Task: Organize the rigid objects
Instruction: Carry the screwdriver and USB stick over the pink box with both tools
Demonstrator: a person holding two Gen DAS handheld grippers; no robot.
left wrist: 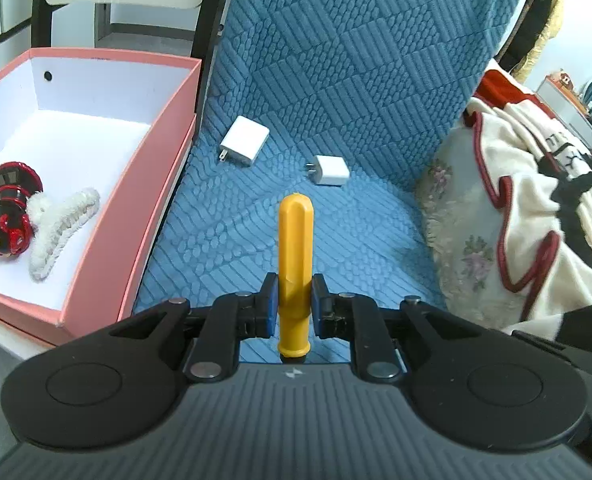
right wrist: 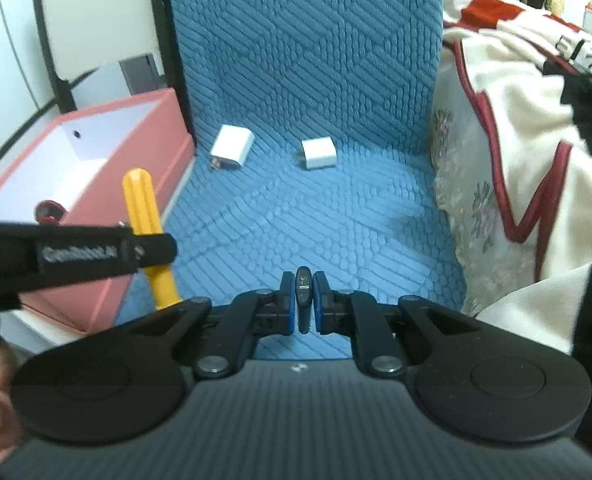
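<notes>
Left tongs (left wrist: 294, 304) around yellow handle (left wrist: 295, 248)

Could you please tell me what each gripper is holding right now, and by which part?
The left gripper clamps the yellow handle near its collared lower end. The right gripper pinches a small dark object edge-on by its flat sides.
</notes>
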